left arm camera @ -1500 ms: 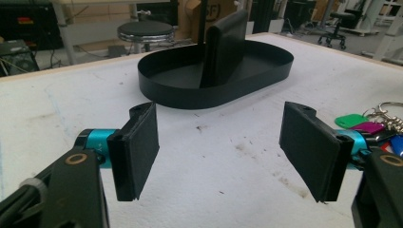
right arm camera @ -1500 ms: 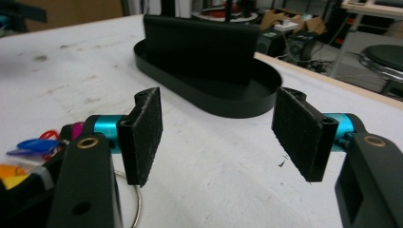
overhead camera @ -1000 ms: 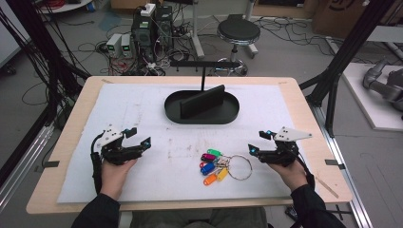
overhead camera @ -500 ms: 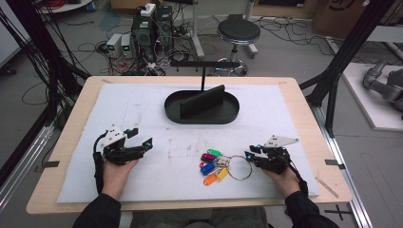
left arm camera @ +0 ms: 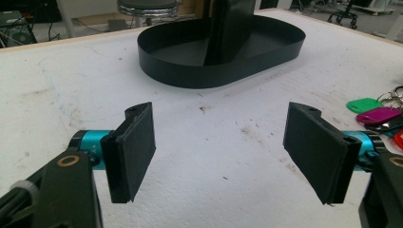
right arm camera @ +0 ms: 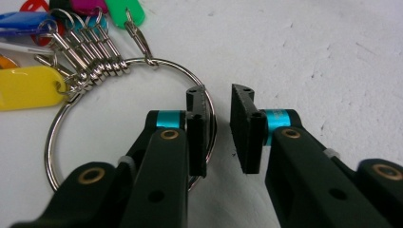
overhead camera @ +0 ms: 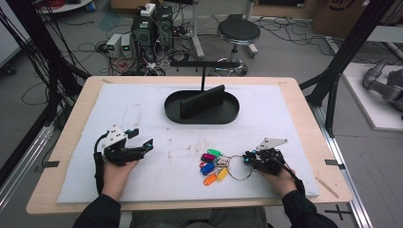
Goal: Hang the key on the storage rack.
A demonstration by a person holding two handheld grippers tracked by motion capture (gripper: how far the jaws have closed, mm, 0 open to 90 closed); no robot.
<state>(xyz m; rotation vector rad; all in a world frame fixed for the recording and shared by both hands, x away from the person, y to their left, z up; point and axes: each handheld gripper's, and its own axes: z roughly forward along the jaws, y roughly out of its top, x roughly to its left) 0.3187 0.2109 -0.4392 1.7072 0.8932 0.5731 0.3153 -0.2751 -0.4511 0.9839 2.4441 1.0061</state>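
Note:
A bunch of coloured key tags [overhead camera: 211,166] hangs on a large metal key ring [overhead camera: 231,174] lying on the white mat near the front right. My right gripper [overhead camera: 247,156] sits at the ring's right side. In the right gripper view its jaws [right arm camera: 218,128] stand a narrow gap apart, with the ring's wire [right arm camera: 49,142] running along the left pad [right arm camera: 197,133]. Yellow [right arm camera: 28,88] and green [right arm camera: 124,10] tags lie beyond. My left gripper [overhead camera: 142,137] rests at the front left, jaws wide open [left arm camera: 221,147] over bare mat.
A black oval tray [overhead camera: 199,118] with an upright black plate [overhead camera: 202,102] stands at the mat's back middle, straight ahead of the left gripper [left arm camera: 214,78]. A black T-shaped stand [overhead camera: 204,64] rises behind it. Green [left arm camera: 363,104] and magenta [left arm camera: 380,115] tags show at the left gripper view's right edge.
My right gripper has moved left and down to the key ring's right side, and its jaws have narrowed. The left gripper has stayed where it was.

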